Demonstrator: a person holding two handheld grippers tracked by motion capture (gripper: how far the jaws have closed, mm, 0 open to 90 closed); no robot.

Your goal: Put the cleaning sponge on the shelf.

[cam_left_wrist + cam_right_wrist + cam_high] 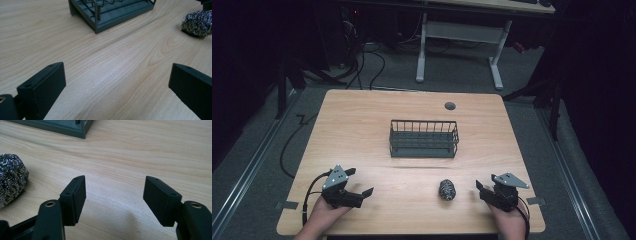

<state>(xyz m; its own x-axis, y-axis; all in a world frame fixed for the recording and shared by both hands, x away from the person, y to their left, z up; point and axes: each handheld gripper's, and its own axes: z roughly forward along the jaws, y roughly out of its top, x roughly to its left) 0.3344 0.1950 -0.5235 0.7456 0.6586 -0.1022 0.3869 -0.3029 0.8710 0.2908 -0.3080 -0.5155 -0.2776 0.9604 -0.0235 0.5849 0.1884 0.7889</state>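
Observation:
A dark grey wire basket stands in the middle of the wooden table. A steel wool scrubber lies in front of it, nearer the front edge. My left gripper rests at the front left, open, with nothing between its jaws. My right gripper sits at the front right, just right of the scrubber, also open and holding nothing. In the left gripper view the basket is ahead and the scrubber at the far right. In the right gripper view the scrubber lies left of the jaws, with the basket's corner above it.
A round cable hole sits in the tabletop behind the basket. A white-legged desk stands on the floor beyond the table, with cables trailing near it. Bare wood lies around the basket on both sides.

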